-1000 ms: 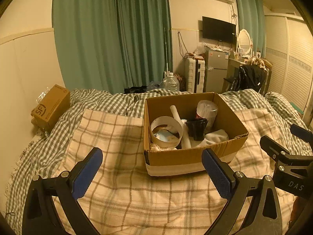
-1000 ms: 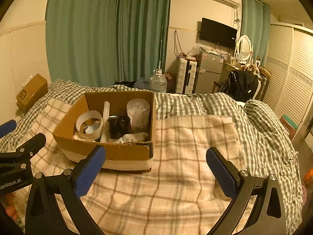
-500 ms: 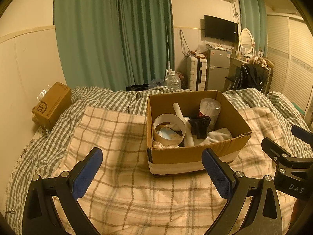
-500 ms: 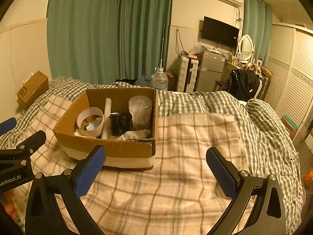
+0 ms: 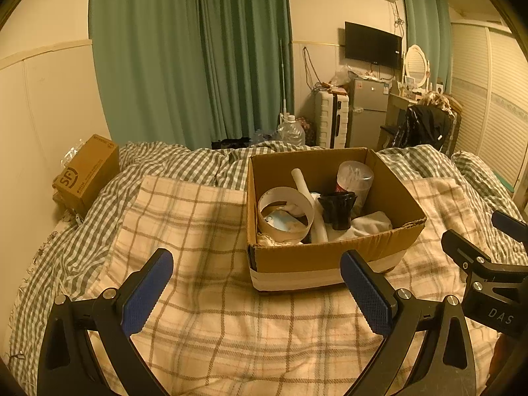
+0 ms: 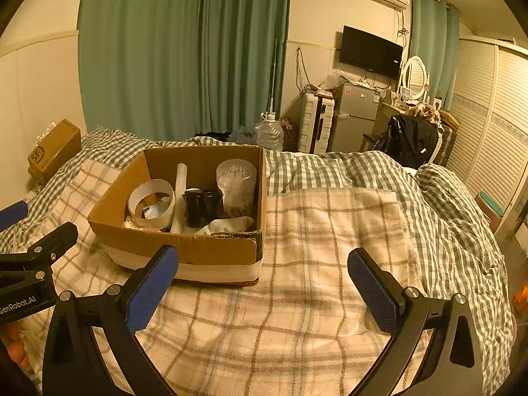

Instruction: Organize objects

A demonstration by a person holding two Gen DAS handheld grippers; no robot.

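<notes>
Sitting on the plaid blanket on the bed: open cardboard box, holding a tape roll, white tube, black cup, clear tub and white cloth. Hovering just short of the box, both spread wide and gripping nothing: left gripper, right gripper.

Bed with blanket, cardboard box

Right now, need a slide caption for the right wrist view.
Open right gripper hovers over a plaid blanket, cardboard box of odds and ends ahead-left.
</notes>
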